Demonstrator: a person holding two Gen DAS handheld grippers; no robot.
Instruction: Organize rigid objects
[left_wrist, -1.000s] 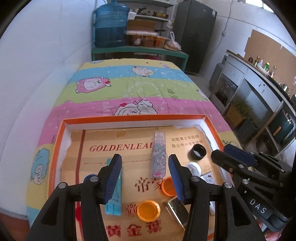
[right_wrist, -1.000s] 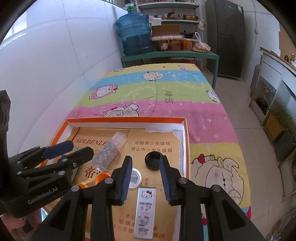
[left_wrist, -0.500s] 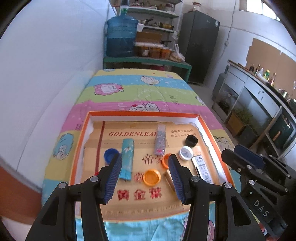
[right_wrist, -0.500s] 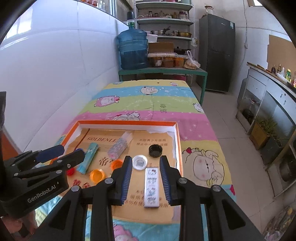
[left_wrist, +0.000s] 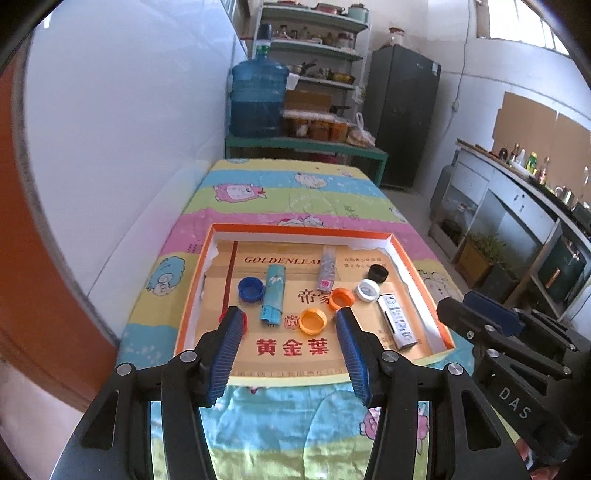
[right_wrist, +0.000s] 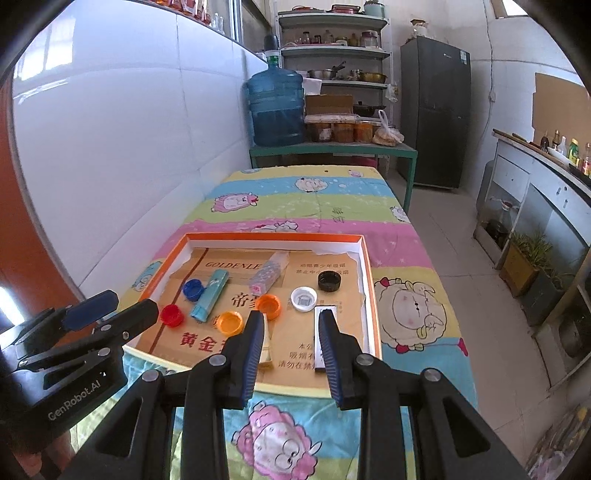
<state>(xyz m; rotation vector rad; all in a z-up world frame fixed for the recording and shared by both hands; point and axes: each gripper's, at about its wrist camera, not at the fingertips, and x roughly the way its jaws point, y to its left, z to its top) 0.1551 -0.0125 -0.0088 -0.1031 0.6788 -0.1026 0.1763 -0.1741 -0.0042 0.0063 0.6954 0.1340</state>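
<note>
We are hovering both grippers over the tray's near edge.

Our left gripper and right gripper are gaping wide, gripping nothing (caps, tubes, lighter all lying inside the orange-rimmed tray), an orange cap nearest its front.

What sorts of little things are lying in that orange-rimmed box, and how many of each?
Round plastic bottle caps: 6 (blue, red, two orange, white, black)
Long flat packets or cases: 4 (teal, clear speckled, white cartoon-printed, cream)
Total: 10
</note>
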